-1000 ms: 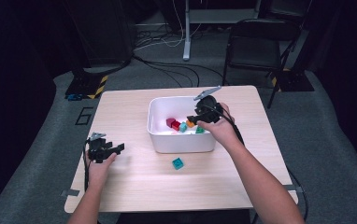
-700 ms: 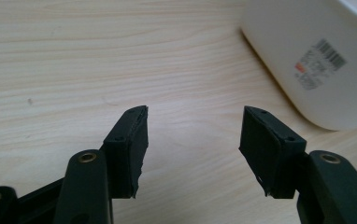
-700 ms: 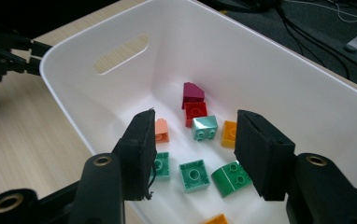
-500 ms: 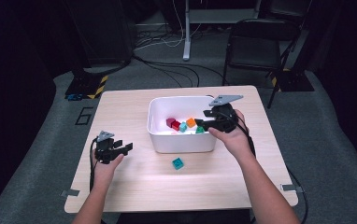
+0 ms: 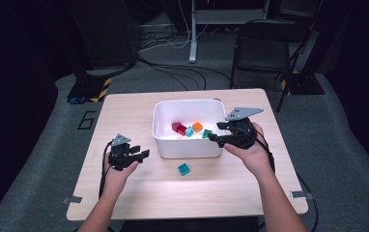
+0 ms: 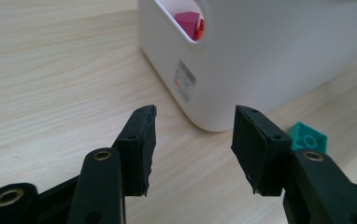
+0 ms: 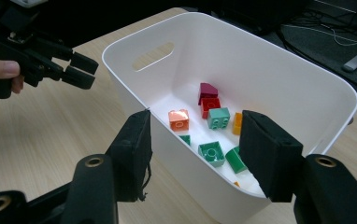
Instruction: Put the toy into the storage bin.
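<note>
The left gripper (image 5: 141, 153) hovers over the table (image 5: 124, 111) left of the bin (image 5: 165, 145), its jaws just closing yet parted on nothing. The teal brick (image 5: 184, 169) lies loose on the wood just in front of the bin, to this gripper's right and a little nearer the person — the closer tool for it. It is small, squarish, studs up, with no clear long axis. The right gripper (image 5: 213, 137) hangs at the bin's right rim, jaws just easing apart, empty — bricks (image 7: 212, 122) lie below.
</note>
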Demonstrator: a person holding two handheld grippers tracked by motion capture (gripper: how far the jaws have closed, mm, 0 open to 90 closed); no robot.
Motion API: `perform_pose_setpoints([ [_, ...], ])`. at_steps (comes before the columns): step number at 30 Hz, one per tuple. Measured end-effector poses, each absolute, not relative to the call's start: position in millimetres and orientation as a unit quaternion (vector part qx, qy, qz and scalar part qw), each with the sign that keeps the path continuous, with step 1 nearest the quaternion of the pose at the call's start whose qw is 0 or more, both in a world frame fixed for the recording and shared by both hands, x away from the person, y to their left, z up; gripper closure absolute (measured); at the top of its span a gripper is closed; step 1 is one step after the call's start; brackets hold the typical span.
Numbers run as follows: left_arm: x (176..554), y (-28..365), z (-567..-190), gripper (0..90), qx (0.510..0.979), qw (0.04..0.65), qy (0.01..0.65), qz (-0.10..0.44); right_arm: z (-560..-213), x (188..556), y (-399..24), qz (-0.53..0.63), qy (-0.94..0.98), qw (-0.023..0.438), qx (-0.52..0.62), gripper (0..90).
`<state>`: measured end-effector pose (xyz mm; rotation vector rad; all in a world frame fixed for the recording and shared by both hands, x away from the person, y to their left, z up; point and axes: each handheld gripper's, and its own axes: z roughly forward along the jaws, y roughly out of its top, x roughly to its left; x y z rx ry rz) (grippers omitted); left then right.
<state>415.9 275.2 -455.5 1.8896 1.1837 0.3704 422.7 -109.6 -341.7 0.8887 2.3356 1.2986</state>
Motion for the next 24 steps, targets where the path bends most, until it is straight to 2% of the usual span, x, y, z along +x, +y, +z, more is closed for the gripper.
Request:
perform_pose_setpoints([
  [11, 407, 236, -465, 52.2, 0.797, 0.421, 0.420, 0.107, -342, 419, -120, 0.456, 0.814, 0.182, 0.312, 40.6],
  [24, 402, 202, -477, 49.1, 0.821, 0.422, 0.374, 0.088, -343, 416, -124, 0.449, 0.813, 0.177, 0.326, 35.9],
])
